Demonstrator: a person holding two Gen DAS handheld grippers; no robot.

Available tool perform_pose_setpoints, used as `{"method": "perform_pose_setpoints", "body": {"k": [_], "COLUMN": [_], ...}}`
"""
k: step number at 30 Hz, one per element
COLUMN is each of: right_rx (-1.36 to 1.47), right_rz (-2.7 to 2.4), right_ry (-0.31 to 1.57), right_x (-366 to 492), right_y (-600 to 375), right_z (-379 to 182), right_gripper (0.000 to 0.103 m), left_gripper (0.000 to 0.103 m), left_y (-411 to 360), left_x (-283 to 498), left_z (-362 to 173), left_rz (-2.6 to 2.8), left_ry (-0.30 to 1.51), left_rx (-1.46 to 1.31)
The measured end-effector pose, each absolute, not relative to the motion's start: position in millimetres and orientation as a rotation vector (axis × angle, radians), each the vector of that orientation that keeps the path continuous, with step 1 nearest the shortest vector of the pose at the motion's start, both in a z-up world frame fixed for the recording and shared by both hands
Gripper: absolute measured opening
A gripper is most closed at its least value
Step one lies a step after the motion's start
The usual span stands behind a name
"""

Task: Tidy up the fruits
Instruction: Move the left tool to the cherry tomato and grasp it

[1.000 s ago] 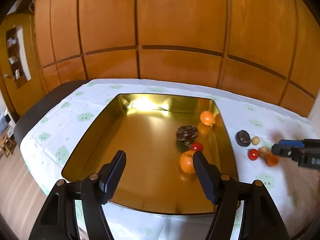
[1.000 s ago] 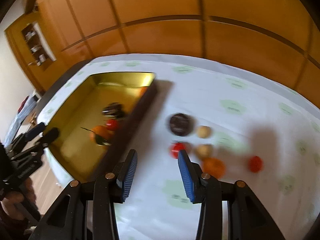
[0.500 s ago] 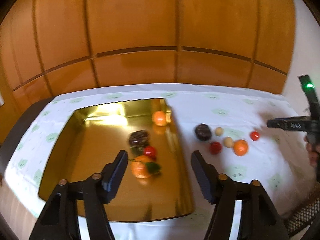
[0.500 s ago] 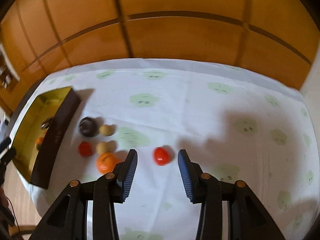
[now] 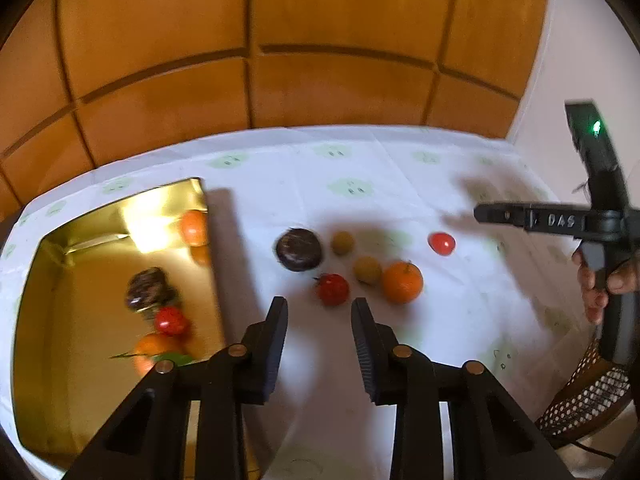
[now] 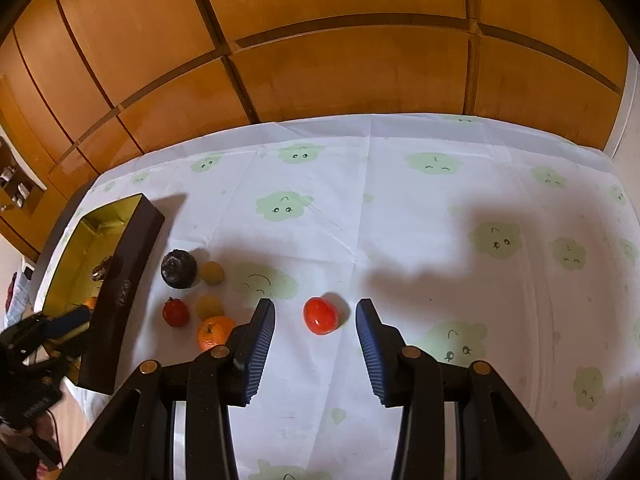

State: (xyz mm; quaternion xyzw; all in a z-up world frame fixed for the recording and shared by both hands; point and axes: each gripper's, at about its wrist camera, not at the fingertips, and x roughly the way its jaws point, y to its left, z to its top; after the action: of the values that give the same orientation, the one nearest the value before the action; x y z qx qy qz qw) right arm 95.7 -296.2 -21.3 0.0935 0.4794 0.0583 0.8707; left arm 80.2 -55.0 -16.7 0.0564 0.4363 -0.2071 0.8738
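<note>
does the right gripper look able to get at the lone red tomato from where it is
Probably yes: the lone red tomato lies between the right gripper's open fingers, with bare tablecloth around it and the orange off to one side.

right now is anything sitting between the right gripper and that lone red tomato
No. The right gripper has open jaws framing the lone red tomato, with only bare tablecloth between. The other fruits lie off to its left.

oranges (image 5: pixel 402 282) 3 | tomatoes (image 5: pixel 332 289) 3 | passion fruits (image 5: pixel 298 249) 2 | longans (image 5: pixel 367 269) 2 | tray (image 5: pixel 100 280) 1
</note>
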Motion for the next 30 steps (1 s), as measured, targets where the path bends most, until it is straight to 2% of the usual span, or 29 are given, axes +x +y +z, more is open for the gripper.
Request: {"method": "perform_pose_setpoints", "body": {"k": [10,19,20,30], "right_rx": [0.241,0.365,0.368,0.371], "right_rz": [0.105,0.042,0.038,0.039], "right_ry": [0.963,0.945,0.943,0.986], "right_x": [94,95,95,98], "right_y": [-305,-332,-333,-334], "right_z": [-13,-12,-12,-22], "right_gripper": [0.043,0.043,0.043,0.043], "left_gripper": [0.033,0.032,0.028,0.028], "left_y": [-95,-100,-99,-88], "left_x": [112,128,127,85], "left_z": [-58,-88,-88,-76], "left_rz": [-0.382,-0.336,-0.333,-0.419], "left_ry": [1.010,1.053,1.036,0.973], "left_rx": [0.128,0.128,0.125,0.085]}}
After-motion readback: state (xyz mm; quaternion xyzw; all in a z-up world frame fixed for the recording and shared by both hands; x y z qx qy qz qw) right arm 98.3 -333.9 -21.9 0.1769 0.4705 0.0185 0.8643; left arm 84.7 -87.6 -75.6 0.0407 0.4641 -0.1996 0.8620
